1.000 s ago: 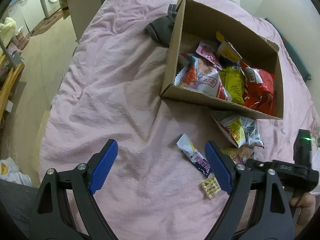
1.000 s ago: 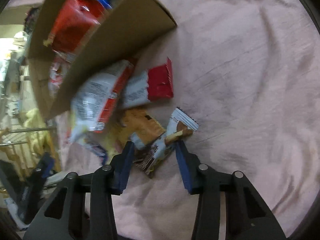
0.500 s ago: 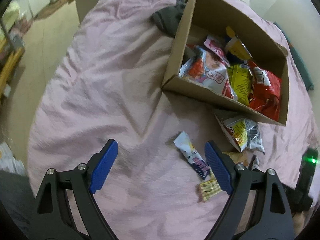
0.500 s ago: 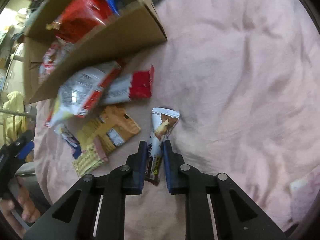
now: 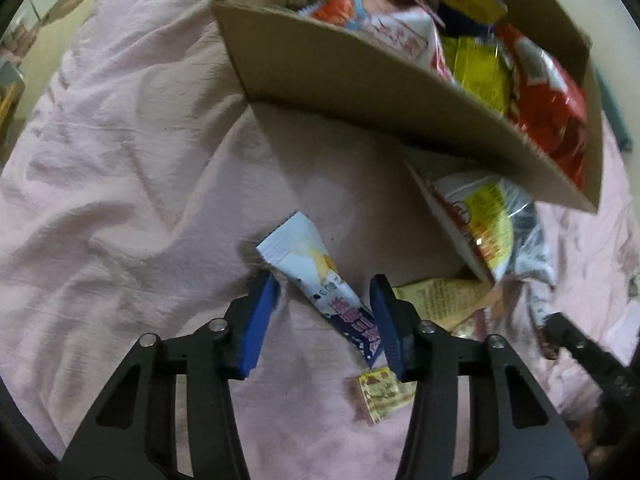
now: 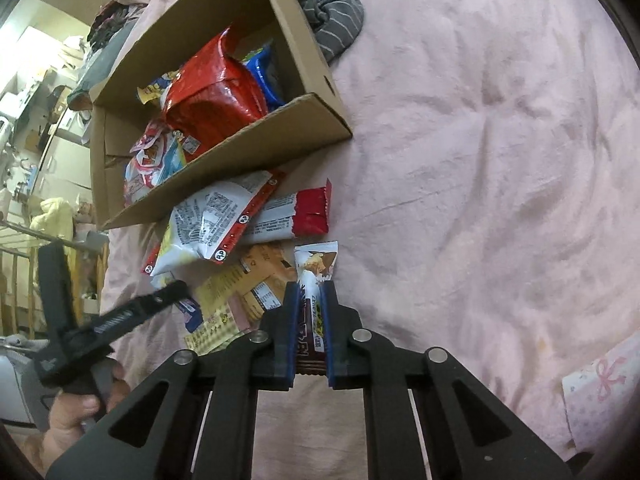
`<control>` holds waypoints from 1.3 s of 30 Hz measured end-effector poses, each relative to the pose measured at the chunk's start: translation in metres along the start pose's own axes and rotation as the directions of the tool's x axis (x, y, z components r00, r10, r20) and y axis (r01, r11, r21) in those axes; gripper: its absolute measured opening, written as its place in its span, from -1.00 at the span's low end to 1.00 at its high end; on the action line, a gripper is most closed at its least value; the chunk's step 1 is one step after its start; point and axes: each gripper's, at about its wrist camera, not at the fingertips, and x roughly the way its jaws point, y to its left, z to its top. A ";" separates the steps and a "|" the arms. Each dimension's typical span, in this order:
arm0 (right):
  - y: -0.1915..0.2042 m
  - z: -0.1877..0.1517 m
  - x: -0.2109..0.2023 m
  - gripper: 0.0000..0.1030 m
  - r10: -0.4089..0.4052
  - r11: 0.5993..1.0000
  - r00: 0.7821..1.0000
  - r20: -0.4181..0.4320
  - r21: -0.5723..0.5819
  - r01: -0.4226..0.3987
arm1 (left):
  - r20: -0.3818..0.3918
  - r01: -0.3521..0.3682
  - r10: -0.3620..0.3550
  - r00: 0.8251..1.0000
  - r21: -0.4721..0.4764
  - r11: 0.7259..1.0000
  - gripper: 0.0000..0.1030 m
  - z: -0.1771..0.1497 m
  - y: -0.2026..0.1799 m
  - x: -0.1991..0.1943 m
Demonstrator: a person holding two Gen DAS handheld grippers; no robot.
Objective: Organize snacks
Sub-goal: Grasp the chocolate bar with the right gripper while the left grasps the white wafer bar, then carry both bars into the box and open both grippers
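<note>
On the pink sheet a white-and-blue snack packet (image 5: 320,276) lies slantwise between the fingers of my left gripper (image 5: 322,284). Its jaws are closing; the right pad meets the packet's dark end and the left pad stands clear. My right gripper (image 6: 310,288) is shut on a white-and-brown chocolate bar (image 6: 316,260), its jaws still tightening, and the bar's top pokes out past the fingertips. The open cardboard box (image 5: 360,80) (image 6: 240,160) holds several snack bags. From the right wrist view the left gripper (image 6: 120,312) shows at the left, held by a hand (image 6: 80,404).
Loose snacks lie beside the box: a white-and-yellow bag (image 5: 488,220) (image 6: 208,224), a red-ended bar (image 6: 308,212), a tan packet (image 5: 436,300) (image 6: 256,276) and a small yellow cracker pack (image 5: 384,392). A grey striped cloth (image 6: 332,12) sits behind the box.
My left gripper has come down over the white-and-blue packet and its jaws have narrowed. My right gripper has shut on the chocolate bar and lifted a little.
</note>
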 end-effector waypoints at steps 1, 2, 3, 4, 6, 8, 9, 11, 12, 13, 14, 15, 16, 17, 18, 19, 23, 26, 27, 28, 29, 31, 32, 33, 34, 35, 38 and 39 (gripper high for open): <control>0.000 0.000 0.000 -0.80 0.003 1.000 1.000 0.000 0.004 -0.003 | 0.000 -0.010 0.010 1.000 0.006 1.000 -0.14 0.000 -0.001 0.002; 0.001 0.001 0.001 -0.80 0.004 1.000 1.000 0.000 0.005 -0.004 | -0.001 -0.019 0.019 1.000 0.008 1.000 -0.24 0.000 0.000 0.003; 0.002 0.001 0.002 -0.80 0.006 1.000 1.000 0.001 0.004 -0.006 | -0.003 -0.038 0.039 0.999 0.022 0.999 -0.31 0.001 -0.001 0.003; 0.004 0.002 0.003 -0.80 0.007 1.000 1.000 0.002 0.004 -0.007 | -0.003 -0.047 0.047 0.999 0.033 0.998 -0.42 0.001 -0.002 0.004; 0.005 0.003 0.001 -0.80 0.011 1.000 1.000 0.008 -0.003 -0.011 | -0.008 -0.044 0.045 0.999 0.050 0.998 -0.53 0.001 -0.001 0.004; 0.007 0.004 0.000 -0.80 0.014 1.000 1.000 0.013 -0.009 -0.014 | 0.000 -0.049 0.049 0.999 0.076 0.996 -0.71 0.003 -0.002 0.004; 0.008 0.004 -0.001 -0.80 0.017 1.000 1.000 0.014 -0.010 -0.017 | 0.001 -0.049 0.049 0.999 0.085 0.995 -0.72 0.005 -0.002 0.003; 0.010 0.004 -0.002 -0.80 0.017 1.000 1.000 0.023 -0.015 -0.016 | 0.007 -0.042 0.042 0.999 0.101 0.994 -0.74 0.006 -0.002 -0.002; 0.012 0.005 -0.003 -0.80 0.019 1.000 0.999 0.026 -0.018 -0.018 | 0.013 -0.041 0.040 0.999 0.110 0.993 -0.74 0.006 -0.003 -0.006; 0.012 0.005 -0.004 -0.80 0.022 1.000 0.999 0.030 -0.019 -0.022 | 0.019 -0.043 0.041 0.999 0.118 0.992 -0.74 0.007 -0.005 -0.010; 0.013 0.005 -0.006 -0.80 0.025 1.000 0.999 0.034 -0.019 -0.024 | 0.031 -0.044 0.040 0.999 0.127 0.991 -0.74 0.006 -0.005 -0.014; 0.013 0.005 -0.007 -0.80 0.027 0.999 0.999 0.037 -0.022 -0.027 | 0.034 -0.043 0.039 0.999 0.129 0.991 -0.74 0.005 -0.003 -0.017; 0.014 0.004 -0.008 -0.80 0.030 0.999 0.999 0.038 -0.023 -0.029 | 0.037 -0.046 0.041 0.998 0.130 0.990 -0.74 0.004 -0.002 -0.019; 0.014 0.004 -0.008 -0.80 0.033 0.999 0.999 0.039 -0.023 -0.032 | 0.045 -0.054 0.048 0.998 0.128 0.990 -0.74 0.003 0.001 -0.022; 0.014 0.003 -0.009 -0.80 0.036 0.999 0.999 0.039 -0.025 -0.035 | 0.050 -0.063 0.057 0.997 0.126 0.990 -0.74 0.001 0.004 -0.024; 0.015 0.003 -0.010 -0.80 0.039 0.999 0.998 0.040 -0.028 -0.038 | 0.057 -0.076 0.070 0.996 0.124 0.989 -0.74 -0.003 0.004 -0.027; 0.018 0.001 -0.016 -0.80 0.058 0.998 0.997 0.053 -0.041 -0.056 | 0.098 -0.119 0.107 0.989 0.128 0.985 -0.74 -0.009 0.006 -0.037; 0.021 0.000 -0.022 -0.80 0.061 0.997 0.996 0.069 -0.054 -0.058 | 0.117 -0.121 0.106 0.987 0.130 0.984 -0.74 -0.014 0.008 -0.048; 0.020 0.000 -0.023 -0.80 0.055 0.998 0.996 0.075 -0.048 -0.051 | 0.121 -0.121 0.105 0.987 0.131 0.984 -0.74 -0.017 0.006 -0.051; 0.017 0.001 -0.022 -0.80 0.050 0.998 0.996 0.068 -0.035 -0.048 | 0.128 -0.123 0.106 0.986 0.133 0.983 -0.74 -0.019 0.006 -0.054; 0.015 0.002 -0.018 -0.69 0.047 0.999 0.998 0.051 -0.022 -0.045 | 0.136 -0.122 0.104 0.985 0.132 0.984 -0.74 -0.021 0.006 -0.058; 0.008 0.004 -0.003 -0.56 0.035 0.999 0.999 -0.007 0.009 -0.035 | 0.144 -0.109 0.091 0.985 0.124 0.986 -0.74 -0.027 0.008 -0.064; 0.007 0.005 0.008 -0.28 0.013 1.000 0.999 -0.047 0.014 -0.012 | 0.147 -0.101 0.083 0.986 0.120 0.988 -0.74 -0.030 0.010 -0.065; 0.007 0.005 0.015 -0.09 -0.004 1.000 0.998 -0.066 0.008 0.004 | 0.149 -0.091 0.073 0.986 0.118 0.989 -0.74 -0.032 0.007 -0.066; 0.009 0.006 0.025 0.13 -0.033 0.999 0.996 -0.089 -0.014 0.031 | 0.148 -0.088 0.070 0.987 0.120 0.989 -0.74 -0.033 0.011 -0.073; 0.012 0.006 0.034 0.13 -0.062 0.998 0.992 -0.106 -0.038 0.059 | 0.149 -0.088 0.070 0.986 0.119 0.989 -0.74 -0.034 0.009 -0.074; 0.022 0.005 0.052 -0.15 -0.126 0.987 0.983 -0.133 -0.112 0.112 | 0.154 -0.088 0.070 0.986 0.115 0.989 -0.74 -0.040 0.014 -0.077; 0.025 0.004 0.056 -0.28 -0.158 0.980 0.978 -0.136 -0.140 0.139 | 0.154 -0.087 0.069 0.986 0.113 0.990 -0.74 -0.040 0.013 -0.076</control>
